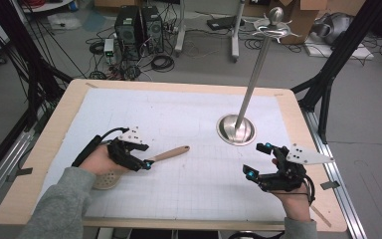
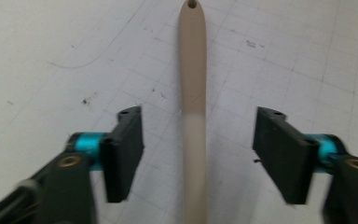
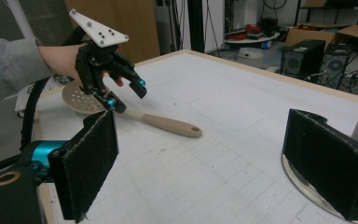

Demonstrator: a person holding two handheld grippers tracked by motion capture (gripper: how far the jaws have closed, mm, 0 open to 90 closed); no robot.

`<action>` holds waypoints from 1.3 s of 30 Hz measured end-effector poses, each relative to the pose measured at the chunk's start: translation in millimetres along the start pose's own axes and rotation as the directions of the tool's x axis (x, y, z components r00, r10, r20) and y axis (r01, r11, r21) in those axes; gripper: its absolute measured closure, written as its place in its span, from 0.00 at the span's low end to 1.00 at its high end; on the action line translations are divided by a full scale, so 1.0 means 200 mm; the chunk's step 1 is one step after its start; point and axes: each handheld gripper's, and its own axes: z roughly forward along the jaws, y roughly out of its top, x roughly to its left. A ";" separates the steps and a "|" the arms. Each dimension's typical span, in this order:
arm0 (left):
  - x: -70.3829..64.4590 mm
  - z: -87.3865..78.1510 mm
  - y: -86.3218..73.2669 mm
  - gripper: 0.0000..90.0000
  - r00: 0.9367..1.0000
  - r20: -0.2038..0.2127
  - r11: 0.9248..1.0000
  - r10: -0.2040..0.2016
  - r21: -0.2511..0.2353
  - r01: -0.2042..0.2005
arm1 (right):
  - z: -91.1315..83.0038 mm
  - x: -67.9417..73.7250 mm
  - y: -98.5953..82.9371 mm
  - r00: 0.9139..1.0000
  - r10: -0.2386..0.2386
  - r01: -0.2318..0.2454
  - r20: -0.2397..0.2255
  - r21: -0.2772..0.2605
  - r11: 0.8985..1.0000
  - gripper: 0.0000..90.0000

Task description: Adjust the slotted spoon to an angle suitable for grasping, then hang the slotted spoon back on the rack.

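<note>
The slotted spoon (image 1: pixel 129 169) lies well left of the metal stand (image 1: pixel 236 130), its handle running between the spread jaws of the left gripper (image 1: pixel 138 157), which I judge should drop squarely before closing, while the right gripper (image 1: pixel 259 160) hangs just right of the stand, jaws apart, holding nothing

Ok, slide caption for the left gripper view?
Open left gripper straddling the slotted spoon's beige handle on the gridded mat, jaws not touching it.
</note>
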 end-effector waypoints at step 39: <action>0.03 -0.01 -0.11 0.45 0.996 -0.014 0.985 -0.089 0.144 0.090 | 0.01 0.00 0.00 1.000 0.002 -0.002 -0.027 0.016 1.000 0.13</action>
